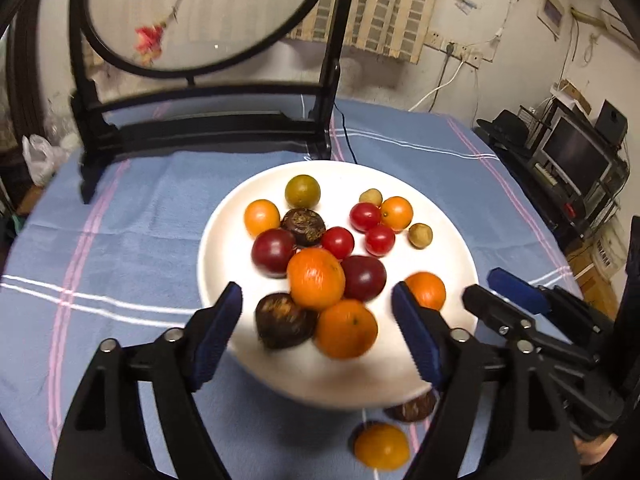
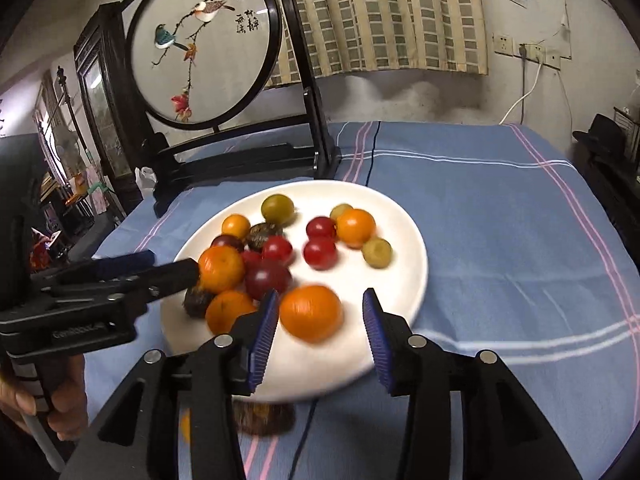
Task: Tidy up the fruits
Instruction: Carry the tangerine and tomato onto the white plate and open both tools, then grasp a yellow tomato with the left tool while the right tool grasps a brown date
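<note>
A white plate (image 1: 224, 240) (image 2: 412, 280) on the blue cloth holds several fruits: tangerines, dark red plums, cherry tomatoes and brown chestnut-like ones. My left gripper (image 1: 318, 320) hangs open over the plate's near side, astride a tangerine (image 1: 316, 278) and a brown fruit (image 1: 282, 322) without touching them. My right gripper (image 2: 320, 332) is open too, with a blurred tangerine (image 2: 311, 312) lying between its pads, gaps on both sides. Each gripper shows in the other's view: the right gripper (image 1: 480, 284) and the left gripper (image 2: 174, 264). A small orange fruit (image 1: 382, 446) and a brown fruit (image 1: 412, 406) (image 2: 264, 416) lie off the plate in front.
A round embroidered screen on a black stand (image 2: 204, 44) (image 1: 200, 128) rises just behind the plate. A black cable (image 2: 374, 152) crosses the cloth. A person's hand (image 2: 60, 412) holds the left gripper's handle. Shelves with a monitor (image 1: 576, 156) stand beyond the table's right edge.
</note>
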### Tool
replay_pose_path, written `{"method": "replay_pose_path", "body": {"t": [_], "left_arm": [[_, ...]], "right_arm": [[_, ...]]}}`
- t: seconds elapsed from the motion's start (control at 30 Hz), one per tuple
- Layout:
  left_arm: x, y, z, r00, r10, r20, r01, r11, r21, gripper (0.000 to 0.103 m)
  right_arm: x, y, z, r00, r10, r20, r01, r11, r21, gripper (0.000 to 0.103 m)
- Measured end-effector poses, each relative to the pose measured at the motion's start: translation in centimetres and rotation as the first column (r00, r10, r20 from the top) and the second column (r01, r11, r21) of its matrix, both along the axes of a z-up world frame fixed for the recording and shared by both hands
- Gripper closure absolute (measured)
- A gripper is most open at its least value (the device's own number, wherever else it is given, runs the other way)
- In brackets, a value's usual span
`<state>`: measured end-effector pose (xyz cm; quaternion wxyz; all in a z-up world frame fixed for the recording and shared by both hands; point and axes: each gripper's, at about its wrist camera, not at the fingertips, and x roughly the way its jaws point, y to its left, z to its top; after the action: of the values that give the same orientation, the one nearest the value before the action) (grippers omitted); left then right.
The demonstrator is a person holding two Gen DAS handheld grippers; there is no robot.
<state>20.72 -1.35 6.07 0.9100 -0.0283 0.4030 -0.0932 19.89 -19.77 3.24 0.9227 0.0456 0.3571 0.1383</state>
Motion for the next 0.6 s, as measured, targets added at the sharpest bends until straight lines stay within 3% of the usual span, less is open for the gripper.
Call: {"method": "replay_pose_path", "body": {"t": [0.07,0.2,0.27,0.6], "left_arm": [[-2.0,-0.2,0.1,1.0,-0.001,0.025,0.001,1.0,0.021,0.024],[-5.0,-0.5,-0.4,1.0,-0.004,0.026,0.003,0.999,0.036,0.022],[-6.1,-0.6,-1.0,1.0,-0.001,0.018,0.001,0.999,0.048,0.022],[-9.3,-1.2,-3.3,1.0,0.016,-0.021,-0.014,0.997,0.077,0.021]], "right_arm": [[-1.4,-0.1,0.1,1.0,0.0,-0.001,0.0,1.0,-0.015,0.056],[-4.2,-0.2,-0.2,0.999,-0.031,-0.018,0.031,0.999,-0.014,0.029],[-5.1,-0.1,-0.8,0.998,-0.042,-0.042,0.042,0.999,-0.005,0.023],[-8.3,-0.5,-3.1,0.995,-0.049,-0.084,0.052,0.998,0.031,0.022]]}}
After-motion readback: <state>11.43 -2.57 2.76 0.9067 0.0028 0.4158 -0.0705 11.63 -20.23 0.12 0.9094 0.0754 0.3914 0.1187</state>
